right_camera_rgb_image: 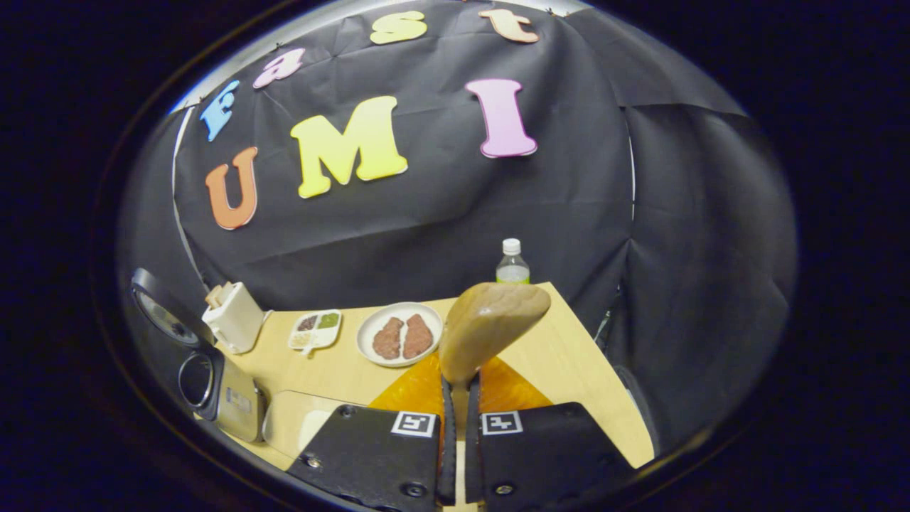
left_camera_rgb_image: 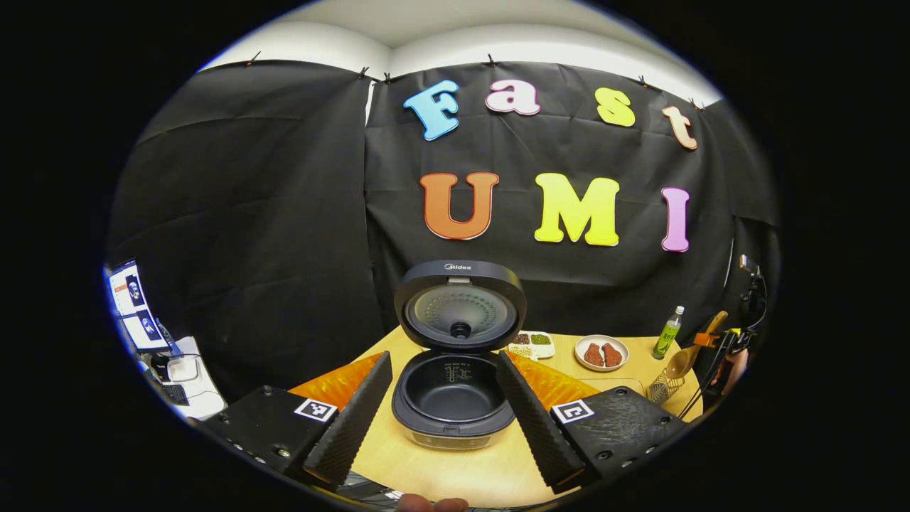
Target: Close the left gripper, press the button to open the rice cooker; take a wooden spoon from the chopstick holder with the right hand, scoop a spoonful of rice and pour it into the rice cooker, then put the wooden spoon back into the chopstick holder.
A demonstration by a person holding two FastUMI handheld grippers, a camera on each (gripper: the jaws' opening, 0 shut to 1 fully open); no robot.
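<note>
The black rice cooker point(left_camera_rgb_image: 455, 398) stands open, its lid point(left_camera_rgb_image: 458, 306) upright and the dark inner pot bare. My left gripper point(left_camera_rgb_image: 444, 419) is open, a finger on either side of the cooker's front and touching nothing. My right gripper point(right_camera_rgb_image: 460, 390) is shut on the handle of the wooden spoon point(right_camera_rgb_image: 490, 327), whose bowl points forward over the table. In the left gripper view that spoon point(left_camera_rgb_image: 682, 359) hangs bowl-down just above the wire chopstick holder point(left_camera_rgb_image: 663, 390) at the far right. A white divided dish point(right_camera_rgb_image: 315, 328) holds grains of several colours. In the right gripper view the cooker point(right_camera_rgb_image: 206, 377) sits at the far left.
A white plate with two brown meat pieces point(right_camera_rgb_image: 399, 334) sits mid-table, a green-labelled bottle point(right_camera_rgb_image: 512, 263) behind it. A white boxy appliance point(right_camera_rgb_image: 234, 316) stands by the cooker. An orange mat point(right_camera_rgb_image: 508, 387) and a pale board point(right_camera_rgb_image: 295, 419) lie near the front edge. A monitor point(left_camera_rgb_image: 135, 306) is off-table left.
</note>
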